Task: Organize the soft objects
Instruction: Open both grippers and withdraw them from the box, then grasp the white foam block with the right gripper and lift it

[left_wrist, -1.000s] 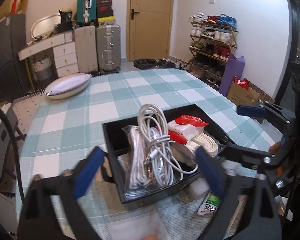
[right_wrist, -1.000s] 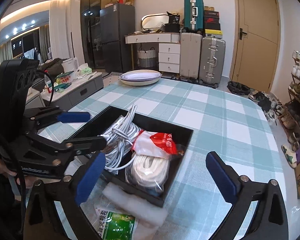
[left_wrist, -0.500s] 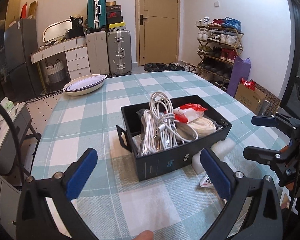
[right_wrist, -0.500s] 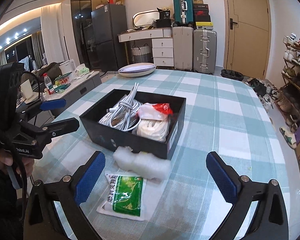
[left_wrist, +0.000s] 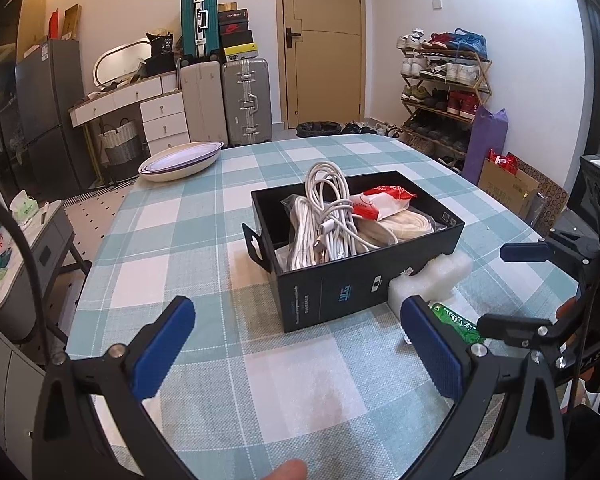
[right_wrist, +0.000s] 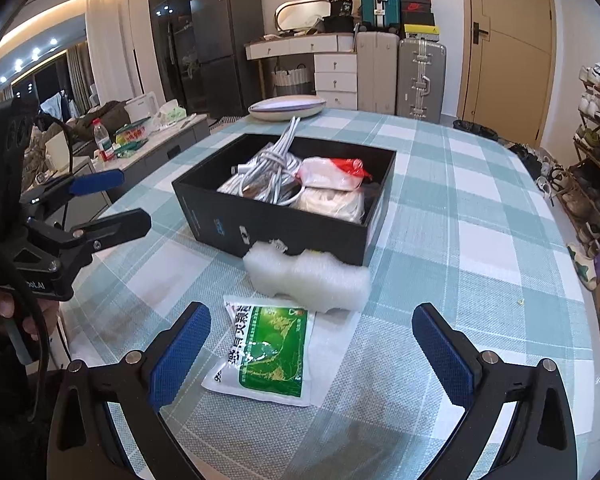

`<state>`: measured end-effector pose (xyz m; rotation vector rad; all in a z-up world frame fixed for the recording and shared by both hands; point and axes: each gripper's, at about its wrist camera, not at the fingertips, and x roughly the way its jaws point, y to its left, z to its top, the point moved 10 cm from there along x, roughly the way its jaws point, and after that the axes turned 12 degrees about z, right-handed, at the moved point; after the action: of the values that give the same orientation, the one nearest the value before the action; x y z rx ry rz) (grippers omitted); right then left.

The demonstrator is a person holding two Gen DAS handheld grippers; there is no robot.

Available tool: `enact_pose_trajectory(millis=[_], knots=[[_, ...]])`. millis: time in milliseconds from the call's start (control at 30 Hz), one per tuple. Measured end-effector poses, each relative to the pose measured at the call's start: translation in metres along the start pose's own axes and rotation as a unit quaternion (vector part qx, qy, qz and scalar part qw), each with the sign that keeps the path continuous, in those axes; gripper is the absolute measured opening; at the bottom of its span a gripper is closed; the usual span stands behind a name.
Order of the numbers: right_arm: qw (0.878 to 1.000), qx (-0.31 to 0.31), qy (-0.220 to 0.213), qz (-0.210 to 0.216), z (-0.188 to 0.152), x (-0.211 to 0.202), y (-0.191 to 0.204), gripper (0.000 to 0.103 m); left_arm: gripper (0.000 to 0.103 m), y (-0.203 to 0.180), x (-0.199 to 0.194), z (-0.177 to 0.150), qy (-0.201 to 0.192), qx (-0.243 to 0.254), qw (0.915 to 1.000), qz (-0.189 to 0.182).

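Observation:
A black box [left_wrist: 340,292] [right_wrist: 260,224] stands on the checked table and holds a bundle of white cables [left_wrist: 328,216] [right_wrist: 268,168], a red and white packet [left_wrist: 380,200] [right_wrist: 332,168] and a bagged cream coil [left_wrist: 408,220] [right_wrist: 332,204]. A white foam piece [right_wrist: 308,276] [left_wrist: 432,280] lies against the box's near side. A green and white sachet [right_wrist: 268,352] [left_wrist: 456,324] lies in front of the foam. My left gripper [left_wrist: 300,344] is open and empty, short of the box. My right gripper [right_wrist: 312,356] is open and empty, its fingers either side of the sachet.
A stack of white oval dishes [left_wrist: 180,160] [right_wrist: 286,106] sits at the table's far edge. The table [left_wrist: 160,220] is round, with a side cabinet [left_wrist: 16,240] to its left. Suitcases, drawers and a shoe rack [left_wrist: 444,80] stand by the far walls.
Both grippers have pulled back from the box toward the table's near edge. The foam piece and the sachet have come into fuller view in front of the right gripper.

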<state>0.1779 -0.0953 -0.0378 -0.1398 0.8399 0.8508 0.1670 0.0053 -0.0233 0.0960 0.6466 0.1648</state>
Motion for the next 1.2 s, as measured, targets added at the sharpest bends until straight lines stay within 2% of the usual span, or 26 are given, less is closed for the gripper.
enact_pose_trajectory(millis=[233, 500, 633, 833, 1200], knots=[[1.000, -0.005, 0.023, -0.008, -0.009, 0.005, -0.007, 0.102, 0.103, 0.001, 0.002, -0.004, 0.006, 0.001, 1.0000, -0.001], [0.995, 0.025, 0.052, -0.082, -0.023, 0.007, -0.054, 0.103, 0.103, -0.002, 0.009, -0.010, 0.017, 0.007, 0.9998, -0.001], [0.992, 0.022, 0.074, -0.104, -0.031, 0.013, -0.065, 0.103, 0.103, -0.003, 0.011, -0.011, 0.020, 0.009, 0.9997, -0.002], [0.992, 0.008, 0.088, -0.085, -0.034, 0.028, -0.051, 0.103, 0.103, -0.006, 0.015, -0.017, 0.029, 0.016, 0.9994, -0.004], [0.995, -0.016, 0.082, -0.048, -0.026, 0.044, -0.015, 0.102, 0.103, -0.009, 0.019, -0.024, 0.046, 0.022, 0.9986, -0.014]])
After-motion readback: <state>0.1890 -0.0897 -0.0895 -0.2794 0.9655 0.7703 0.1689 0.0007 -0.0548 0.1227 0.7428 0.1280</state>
